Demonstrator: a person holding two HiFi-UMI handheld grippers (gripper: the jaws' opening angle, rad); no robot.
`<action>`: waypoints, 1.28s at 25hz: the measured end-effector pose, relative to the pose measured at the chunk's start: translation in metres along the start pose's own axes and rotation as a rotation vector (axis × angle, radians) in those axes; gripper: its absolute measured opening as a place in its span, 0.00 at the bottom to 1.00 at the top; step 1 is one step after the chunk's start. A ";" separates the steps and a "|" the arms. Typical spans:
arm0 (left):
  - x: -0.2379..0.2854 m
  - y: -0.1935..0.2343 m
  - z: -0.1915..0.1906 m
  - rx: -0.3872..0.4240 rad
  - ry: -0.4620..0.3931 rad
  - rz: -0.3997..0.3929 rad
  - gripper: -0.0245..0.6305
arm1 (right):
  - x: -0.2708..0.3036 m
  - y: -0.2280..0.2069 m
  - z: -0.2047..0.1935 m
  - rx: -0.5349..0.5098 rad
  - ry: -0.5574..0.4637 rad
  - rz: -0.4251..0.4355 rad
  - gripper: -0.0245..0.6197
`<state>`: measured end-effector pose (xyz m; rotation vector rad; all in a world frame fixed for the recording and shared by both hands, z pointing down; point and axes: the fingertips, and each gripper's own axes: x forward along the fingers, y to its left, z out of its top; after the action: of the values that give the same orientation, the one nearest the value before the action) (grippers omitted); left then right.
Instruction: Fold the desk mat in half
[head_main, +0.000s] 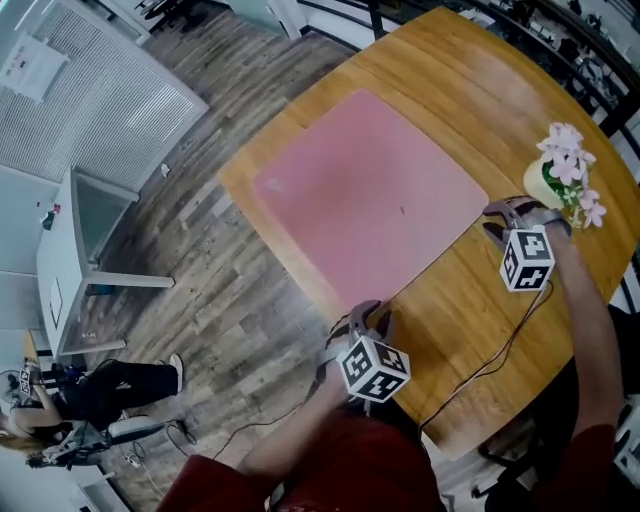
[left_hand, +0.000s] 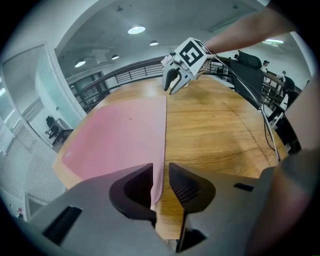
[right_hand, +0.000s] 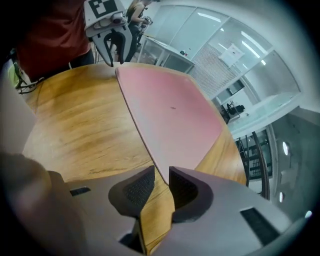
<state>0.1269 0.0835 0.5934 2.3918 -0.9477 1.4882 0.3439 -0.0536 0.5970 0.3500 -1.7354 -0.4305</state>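
Pink desk mat (head_main: 370, 195) flat and unfolded on the round wooden desk (head_main: 480, 100), toward the desk's left part in the head view.

Left claw (head_main: 367, 313) (left_hand: 160, 176) released, jaws apart, straddling the mat's edge at one near corner. One jaw over pink, the other over bare wood, pads not pressing.

Right claw (head_main: 506, 214) (right_hand: 161, 177) also released. Tip of the other near corner sits in the gap, nothing gripped. Both pitched steeply down, well apart, one at each end of the mat's near edge.

Around:
- Pale vase with pink flowers (head_main: 562, 172) just beside the right claw, off the mat.
- Black cable (head_main: 497, 358) across bare wood between the two claws, running toward the near rim.
- Black railing (left_hand: 130, 75) past the desk's far side.
- Wood-plank floor (head_main: 220, 290) below, with a white side table (head_main: 75, 270) and a person in dark clothes (head_main: 110, 388) at lower left.

Writing:
- White sheet (head_main: 35, 65) on the slatted wall panel, print too small to read.
- Black-and-white square markers on both cubes, no letters.
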 end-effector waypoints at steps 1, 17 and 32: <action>0.003 0.001 0.000 0.012 0.002 0.011 0.21 | 0.004 -0.001 -0.001 -0.009 0.004 0.004 0.19; 0.041 0.016 -0.016 0.049 0.103 -0.038 0.25 | 0.050 -0.012 -0.021 -0.214 0.087 0.178 0.27; 0.048 0.017 -0.017 0.028 0.185 -0.163 0.27 | 0.056 -0.016 -0.019 -0.267 0.110 0.316 0.27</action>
<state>0.1185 0.0573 0.6400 2.2410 -0.6787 1.6343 0.3511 -0.0955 0.6415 -0.0914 -1.5680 -0.3975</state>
